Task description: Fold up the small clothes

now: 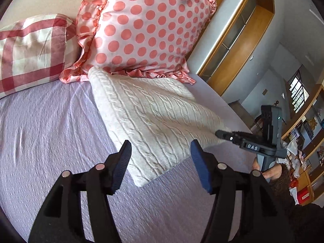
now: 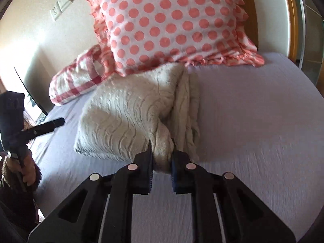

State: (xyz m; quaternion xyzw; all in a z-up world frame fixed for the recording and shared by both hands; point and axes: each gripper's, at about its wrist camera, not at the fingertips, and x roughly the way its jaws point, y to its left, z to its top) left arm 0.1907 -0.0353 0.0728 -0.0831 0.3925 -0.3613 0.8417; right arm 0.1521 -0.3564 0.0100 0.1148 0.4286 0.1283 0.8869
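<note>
A cream cable-knit garment (image 1: 154,119) lies partly folded on the lilac bedsheet (image 1: 44,133), its far end against the pillows. My left gripper (image 1: 162,158) is open and empty, just above the garment's near edge. My right gripper (image 2: 162,158) is shut on a bunched corner of the garment (image 2: 129,113) and holds it slightly raised. In the left wrist view the right gripper (image 1: 222,134) shows at the garment's right edge. In the right wrist view the left gripper (image 2: 58,122) shows at the far left, beside the garment.
A pink polka-dot pillow (image 1: 147,26) and a red checked pillow (image 1: 32,50) stand at the head of the bed. Wooden cabinets (image 1: 239,40) and cluttered shelves (image 1: 303,151) lie beyond the bed's right edge. A wall socket plate (image 2: 60,5) is on the wall.
</note>
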